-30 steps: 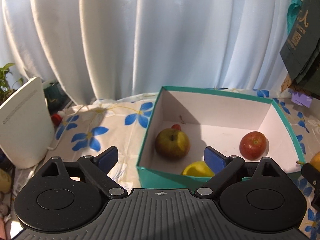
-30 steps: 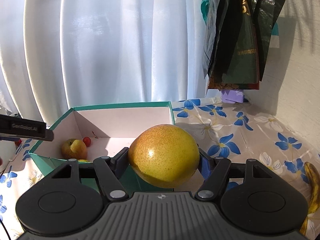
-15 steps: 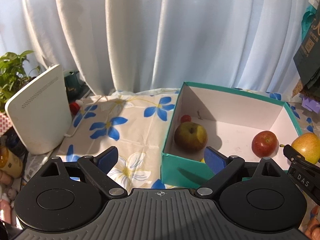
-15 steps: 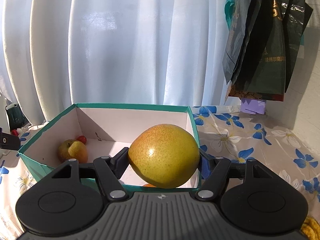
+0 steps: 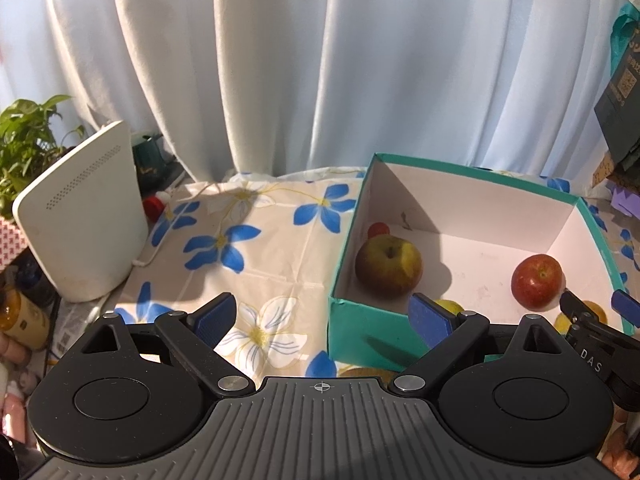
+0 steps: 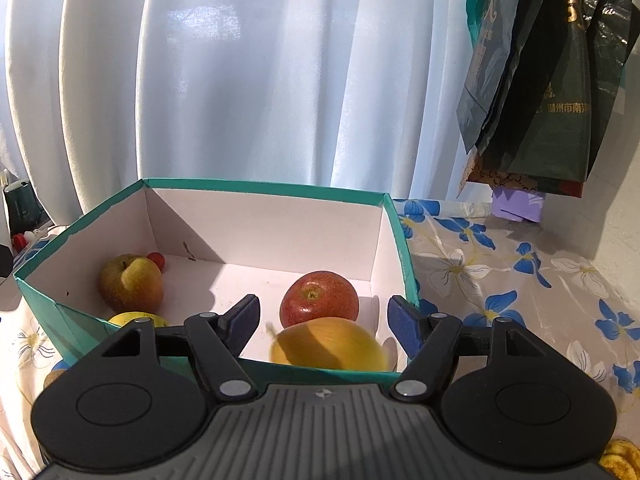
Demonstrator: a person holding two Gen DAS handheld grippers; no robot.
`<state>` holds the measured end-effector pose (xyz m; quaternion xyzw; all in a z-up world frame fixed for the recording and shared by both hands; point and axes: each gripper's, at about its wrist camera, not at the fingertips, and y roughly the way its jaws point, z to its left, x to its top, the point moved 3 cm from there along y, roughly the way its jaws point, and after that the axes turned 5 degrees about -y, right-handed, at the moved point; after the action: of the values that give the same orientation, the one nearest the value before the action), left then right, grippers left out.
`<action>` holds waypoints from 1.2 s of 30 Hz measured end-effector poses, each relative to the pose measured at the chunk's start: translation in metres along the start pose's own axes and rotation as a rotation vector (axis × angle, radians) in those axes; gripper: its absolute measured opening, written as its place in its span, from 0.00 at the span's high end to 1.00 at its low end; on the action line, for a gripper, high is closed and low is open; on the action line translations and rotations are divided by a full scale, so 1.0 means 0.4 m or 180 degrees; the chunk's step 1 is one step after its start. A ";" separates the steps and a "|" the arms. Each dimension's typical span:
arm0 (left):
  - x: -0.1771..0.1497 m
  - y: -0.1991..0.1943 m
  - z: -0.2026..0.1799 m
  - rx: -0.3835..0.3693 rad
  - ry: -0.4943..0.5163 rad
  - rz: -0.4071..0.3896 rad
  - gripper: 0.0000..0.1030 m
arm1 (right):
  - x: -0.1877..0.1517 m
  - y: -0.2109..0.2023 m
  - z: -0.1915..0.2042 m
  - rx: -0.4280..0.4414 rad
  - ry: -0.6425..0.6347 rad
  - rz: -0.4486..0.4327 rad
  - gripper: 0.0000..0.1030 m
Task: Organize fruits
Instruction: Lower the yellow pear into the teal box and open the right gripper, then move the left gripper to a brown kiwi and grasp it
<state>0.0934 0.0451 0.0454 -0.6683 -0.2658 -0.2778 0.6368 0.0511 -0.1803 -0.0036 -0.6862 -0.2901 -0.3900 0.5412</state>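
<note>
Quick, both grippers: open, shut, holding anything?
Left gripper: open, empty.
Right gripper: open; the blurred yellow pear sits below its pads, inside the teal cardboard box.

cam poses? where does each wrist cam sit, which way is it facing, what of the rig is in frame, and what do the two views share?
Left wrist: sits behind the open, empty left gripper, looking down over the floral tablecloth toward the teal box; the right gripper shows at its right edge.
Right wrist: sits behind the open right gripper, looking down into the box; a blurred yellow pear lies below its fingers.
Shared: box, red apple, green-brown apple, curtain.
</note>
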 end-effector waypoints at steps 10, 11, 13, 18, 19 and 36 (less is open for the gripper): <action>-0.055 0.003 0.026 -0.0054 0.0127 0.0092 0.07 | 0.017 -0.102 -0.024 -0.0041 0.0093 -0.0204 0.18; -0.064 0.001 0.026 -0.0078 0.0139 0.0091 0.07 | 0.015 -0.123 -0.028 -0.0018 0.0126 -0.0234 0.18; -0.084 -0.004 0.024 -0.0134 0.0151 0.0116 0.07 | 0.006 -0.165 -0.036 0.0008 0.0182 -0.0273 0.15; -0.142 -0.017 -0.008 -0.0337 0.0311 0.0079 0.07 | -0.031 -0.231 -0.047 -0.0001 0.0330 -0.0218 0.12; -0.159 -0.024 -0.019 -0.0388 0.0396 0.0047 0.07 | -0.036 -0.239 -0.050 0.0009 0.0360 -0.0209 0.12; -0.280 -0.003 -0.081 -0.0733 0.0799 0.0399 0.05 | -0.073 -0.310 -0.079 -0.0063 0.0414 -0.0276 0.11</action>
<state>0.0125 0.0125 -0.0320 -0.7122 -0.1084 -0.3474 0.6003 -0.0728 -0.1798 0.0392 -0.6516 -0.2799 -0.4596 0.5346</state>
